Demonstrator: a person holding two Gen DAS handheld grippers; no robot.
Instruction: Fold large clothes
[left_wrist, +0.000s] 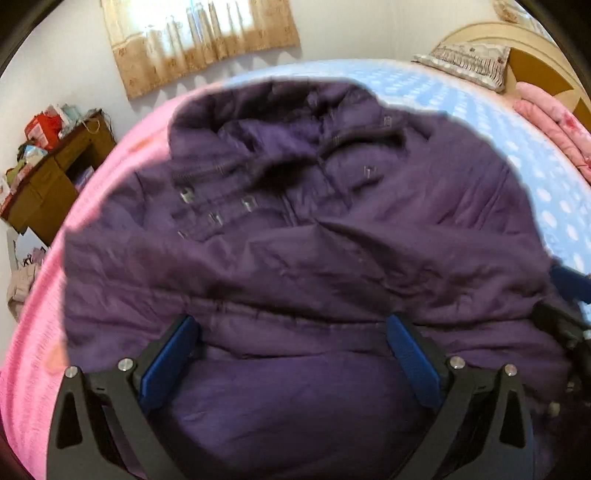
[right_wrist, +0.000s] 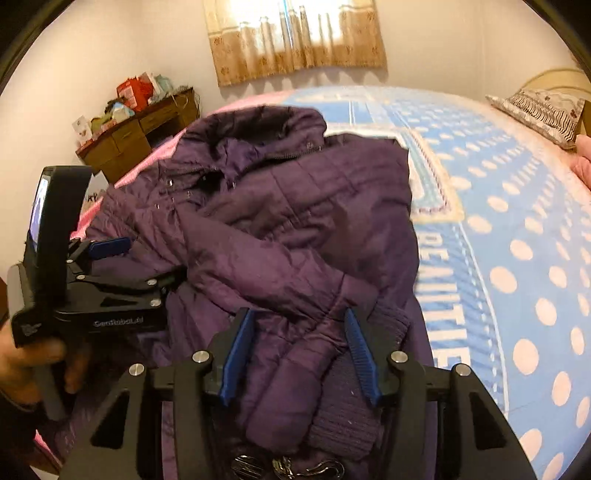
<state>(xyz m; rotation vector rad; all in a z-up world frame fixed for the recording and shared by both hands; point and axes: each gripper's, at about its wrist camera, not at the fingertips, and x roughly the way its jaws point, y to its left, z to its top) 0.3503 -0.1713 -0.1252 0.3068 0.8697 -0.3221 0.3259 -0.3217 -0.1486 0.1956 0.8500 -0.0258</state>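
Only from the right wrist: left tool (right_wrist: 110, 251) beside purple jacket (right_wrist: 295, 221).

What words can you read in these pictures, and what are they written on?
"GenRoboLAI", as far as the blur allows: pale lettering on the side of the left gripper.
"BEAUTIF", cut off where it runs on: large white letters on the blue dotted bed cover, beside the purple jacket.
Boxes on the wooden desk: print too small to read.

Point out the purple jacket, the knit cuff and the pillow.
purple jacket (left_wrist: 295, 258), left wrist view, on the quilted front.
knit cuff (right_wrist: 343, 424), right wrist view, on its ribbed end.
pillow (right_wrist: 543, 110), right wrist view, on its patterned top.
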